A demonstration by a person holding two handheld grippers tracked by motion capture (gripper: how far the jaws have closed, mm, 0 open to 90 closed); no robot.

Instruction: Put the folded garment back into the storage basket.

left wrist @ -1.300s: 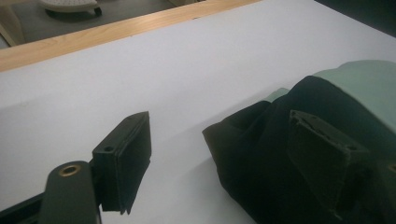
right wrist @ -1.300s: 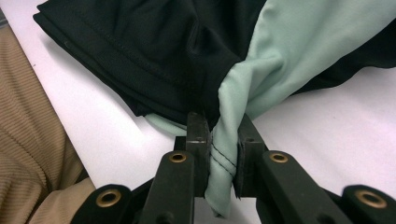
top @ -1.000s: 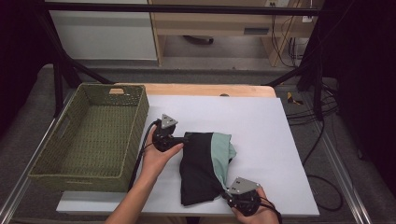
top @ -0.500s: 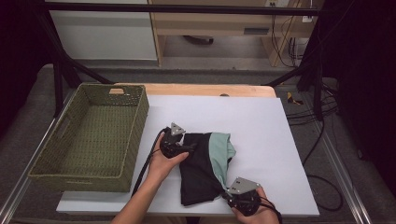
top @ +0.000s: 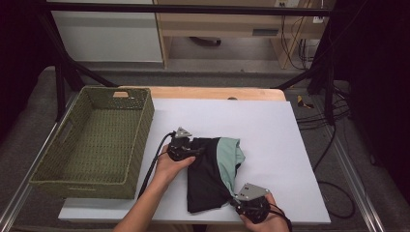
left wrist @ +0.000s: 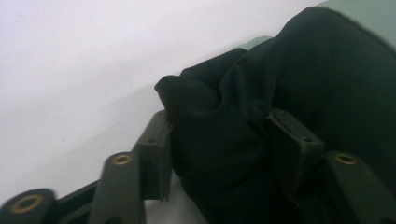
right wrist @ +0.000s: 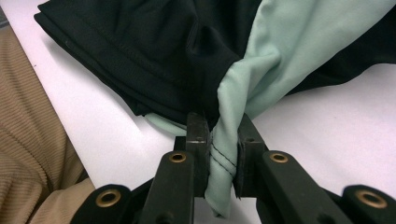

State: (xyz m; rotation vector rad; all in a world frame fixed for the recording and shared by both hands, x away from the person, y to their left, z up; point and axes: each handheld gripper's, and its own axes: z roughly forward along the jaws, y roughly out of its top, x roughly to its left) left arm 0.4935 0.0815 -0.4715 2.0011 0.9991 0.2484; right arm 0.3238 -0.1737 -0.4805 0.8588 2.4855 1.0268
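Observation:
A folded black and mint-green garment [top: 209, 170] lies on the white board [top: 270, 130]. My left gripper [top: 192, 150] is at the garment's upper left corner. In the left gripper view its jaws [left wrist: 219, 135] have just been closing, and a bunch of black cloth [left wrist: 219, 112] is squeezed between the two pads. My right gripper [top: 234, 199] is at the garment's lower right corner, near the board's front edge. In the right gripper view it [right wrist: 223, 133] is shut on a twisted strip of mint-green cloth [right wrist: 261, 70].
A green woven basket [top: 87, 182] stands on the left, its right wall close to the left hand's cable. The board's front edge and the person's tan sleeve [right wrist: 28, 154] lie just beside the right gripper. A wooden table edge [top: 208, 93] runs along the back.
My left gripper has moved right and down onto the garment's corner, and its jaws have closed on the black cloth. The right gripper has kept still, gripping the mint cloth.

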